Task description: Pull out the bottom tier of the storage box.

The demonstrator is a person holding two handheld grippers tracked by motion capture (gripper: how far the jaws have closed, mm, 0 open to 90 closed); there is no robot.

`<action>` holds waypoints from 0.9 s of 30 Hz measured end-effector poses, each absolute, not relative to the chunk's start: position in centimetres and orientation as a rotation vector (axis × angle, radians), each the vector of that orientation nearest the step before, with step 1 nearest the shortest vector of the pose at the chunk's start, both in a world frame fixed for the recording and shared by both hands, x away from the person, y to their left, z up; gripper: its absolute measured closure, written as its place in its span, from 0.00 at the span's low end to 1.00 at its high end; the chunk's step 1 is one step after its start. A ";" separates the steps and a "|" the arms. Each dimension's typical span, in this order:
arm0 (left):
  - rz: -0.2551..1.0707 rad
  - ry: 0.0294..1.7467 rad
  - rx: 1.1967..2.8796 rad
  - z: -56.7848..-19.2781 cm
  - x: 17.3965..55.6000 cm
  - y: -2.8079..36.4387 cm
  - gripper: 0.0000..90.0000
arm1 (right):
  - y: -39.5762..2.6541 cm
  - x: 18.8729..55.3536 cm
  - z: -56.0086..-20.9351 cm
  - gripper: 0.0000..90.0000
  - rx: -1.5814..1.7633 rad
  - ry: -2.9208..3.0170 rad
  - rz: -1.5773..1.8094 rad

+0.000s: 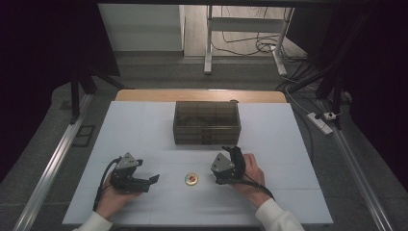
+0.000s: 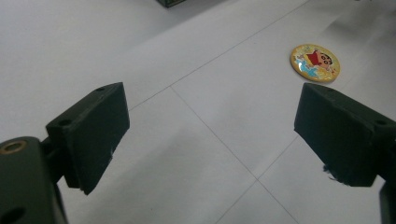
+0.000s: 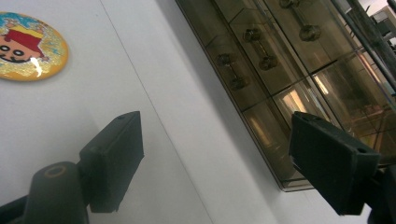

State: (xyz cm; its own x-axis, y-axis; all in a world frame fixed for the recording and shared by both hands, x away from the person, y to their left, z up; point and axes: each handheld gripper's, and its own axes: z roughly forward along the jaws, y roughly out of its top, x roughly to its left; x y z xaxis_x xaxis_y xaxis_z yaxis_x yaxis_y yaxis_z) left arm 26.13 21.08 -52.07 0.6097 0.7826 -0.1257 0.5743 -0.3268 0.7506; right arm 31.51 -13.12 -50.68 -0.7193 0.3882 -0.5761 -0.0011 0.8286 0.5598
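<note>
A small round yellow badge with a cartoon picture lies flat on the white table, between my two grippers. My left gripper rests to its left, held in a hand, jaws wide open and empty; the badge shows just beyond its right jaw. My right gripper sits to the badge's right, held upright, open and empty. In the right gripper view the badge is at the upper left. A smoky transparent drawer box stands behind, its drawer fronts carrying small knobs.
The table's wooden back edge lies behind the box. Beyond it the floor holds a white desk frame, loose cables and a power strip. Metal rails run along both sides of the table.
</note>
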 end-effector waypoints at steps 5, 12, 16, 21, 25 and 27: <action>0.332 1.068 2.037 -52.0 26.1 21.1 0.11 | -12.8 31.7 -50.8 0.21 0.265 2.289 0.686; 0.331 1.071 2.035 -52.1 26.1 21.1 0.11 | -12.3 31.9 -51.0 0.23 0.240 2.275 0.667; 0.332 1.072 2.034 -52.1 26.1 21.1 0.11 | -12.1 32.0 -51.1 0.24 0.245 2.279 0.669; 0.332 1.072 2.033 -52.1 26.1 21.1 0.11 | -11.8 32.2 -51.1 0.25 0.234 2.278 0.654; 0.333 1.073 2.033 -52.1 26.1 21.2 0.11 | -11.6 32.4 -51.2 0.26 0.224 2.276 0.658; 0.332 1.073 2.032 -52.1 26.2 21.2 0.11 | -11.5 32.5 -51.2 0.26 0.222 2.274 0.652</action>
